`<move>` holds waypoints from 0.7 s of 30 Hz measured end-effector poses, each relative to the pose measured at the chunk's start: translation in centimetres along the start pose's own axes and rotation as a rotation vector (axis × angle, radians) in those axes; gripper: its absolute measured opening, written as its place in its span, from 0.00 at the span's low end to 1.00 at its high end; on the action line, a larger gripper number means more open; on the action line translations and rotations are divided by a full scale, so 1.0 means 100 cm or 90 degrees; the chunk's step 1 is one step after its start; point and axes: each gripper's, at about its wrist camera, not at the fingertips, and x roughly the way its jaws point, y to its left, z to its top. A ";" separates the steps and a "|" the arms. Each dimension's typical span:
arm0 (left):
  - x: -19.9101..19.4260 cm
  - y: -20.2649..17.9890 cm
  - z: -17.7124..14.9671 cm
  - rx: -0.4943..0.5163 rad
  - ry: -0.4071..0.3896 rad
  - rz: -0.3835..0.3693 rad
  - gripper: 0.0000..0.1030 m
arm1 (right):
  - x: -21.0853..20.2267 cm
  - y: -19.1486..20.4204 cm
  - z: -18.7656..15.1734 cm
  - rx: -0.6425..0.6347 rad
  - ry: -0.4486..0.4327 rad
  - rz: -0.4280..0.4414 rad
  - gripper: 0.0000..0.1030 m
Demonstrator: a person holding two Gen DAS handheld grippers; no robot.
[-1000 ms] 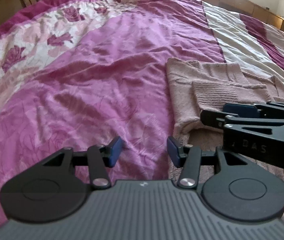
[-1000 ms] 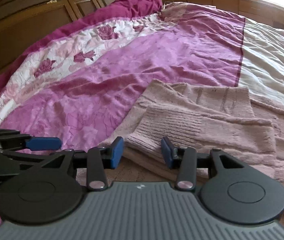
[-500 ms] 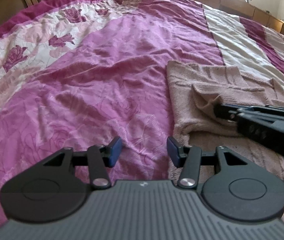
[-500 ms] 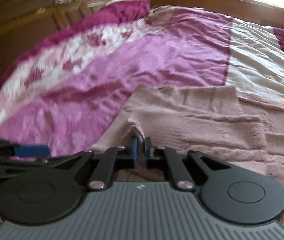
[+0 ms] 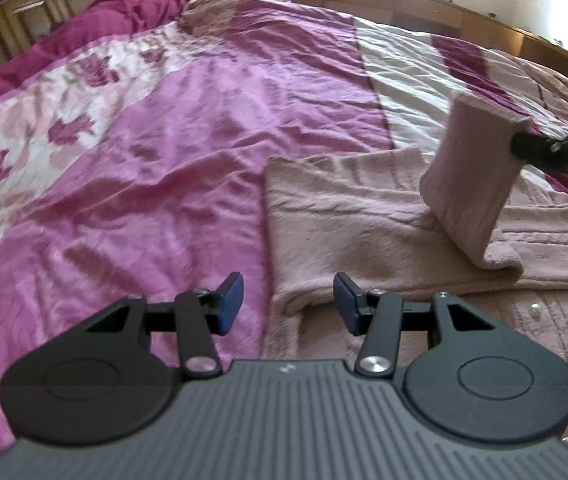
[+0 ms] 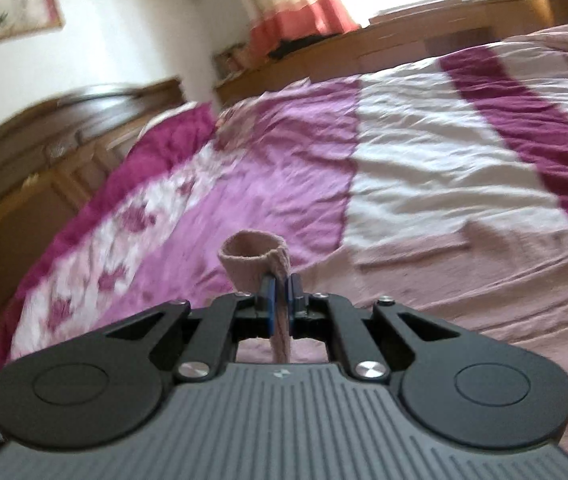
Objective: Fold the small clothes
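Note:
A dusty-pink knitted cardigan (image 5: 347,216) lies spread on the bed, its left edge just ahead of my left gripper. My left gripper (image 5: 287,304) hovers open over that edge with nothing between its blue pads. One sleeve (image 5: 475,176) is lifted up and to the right, held at its cuff by my right gripper (image 5: 523,146), seen as a dark shape at the frame's right. In the right wrist view my right gripper (image 6: 280,300) is shut on the sleeve cuff (image 6: 254,260), which stands up as a small tube above the pads.
The bed is covered by a magenta, pink-floral and white striped quilt (image 5: 164,152). A dark wooden headboard (image 6: 44,148) and a wooden ledge (image 5: 403,4) under a window border it. Small pearl buttons (image 5: 535,309) dot the cardigan's front at right.
My right gripper shut on the sleeve cuff, then lifted and swung it up to the right, rolling as it went. My left gripper rose slightly and stayed open.

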 end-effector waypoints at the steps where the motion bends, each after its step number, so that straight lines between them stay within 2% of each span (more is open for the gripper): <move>1: 0.001 -0.003 0.001 0.007 -0.001 -0.002 0.50 | -0.007 -0.007 0.004 0.009 -0.012 -0.008 0.05; 7: 0.016 -0.018 0.010 0.033 0.003 -0.020 0.50 | -0.042 -0.057 0.017 0.049 -0.061 -0.064 0.05; 12: 0.031 -0.026 0.009 0.042 0.015 -0.020 0.50 | -0.062 -0.109 0.008 0.082 -0.073 -0.118 0.05; 17: 0.042 -0.030 0.006 0.044 0.035 -0.009 0.50 | -0.071 -0.160 -0.014 0.108 -0.051 -0.177 0.05; 21: 0.046 -0.036 0.004 0.067 0.038 0.003 0.50 | -0.069 -0.186 -0.035 0.137 0.008 -0.194 0.07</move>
